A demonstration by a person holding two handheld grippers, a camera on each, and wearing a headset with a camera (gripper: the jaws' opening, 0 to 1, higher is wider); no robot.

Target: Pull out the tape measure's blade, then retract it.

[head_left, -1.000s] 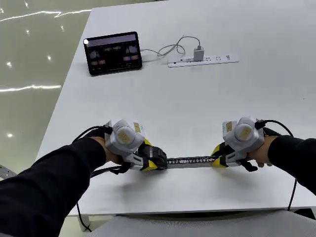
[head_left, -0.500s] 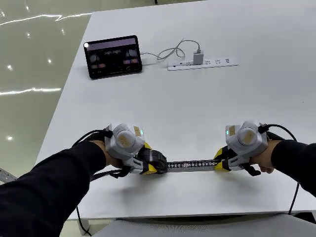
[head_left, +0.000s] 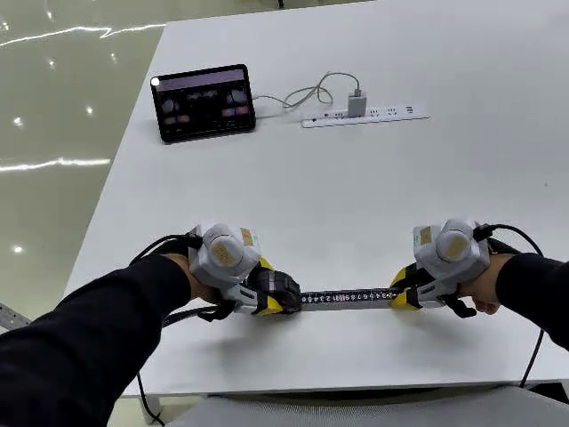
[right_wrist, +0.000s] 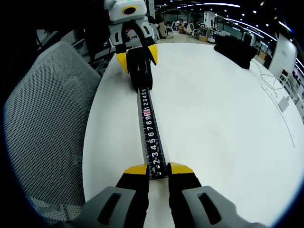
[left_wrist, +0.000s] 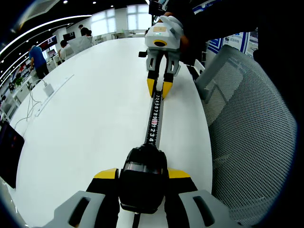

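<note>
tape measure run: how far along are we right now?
Done: the pull-out is partway, with a stretch of blade lying flat on the table between the two tools. In hand: the left tool is shut on the case, and the right tool is shut on the blade's tip. Left: any further pull, then the whole retract.

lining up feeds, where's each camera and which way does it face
Head view: head-worn, facing down at table; both sleeves show.
Left gripper view: left hand-held gripper, facing along the blade; jaws grip tape measure case.
Right gripper view: right hand-held gripper, facing the case; jaws pinch blade tip.
Gripper views share blade, mesh chair.
</note>
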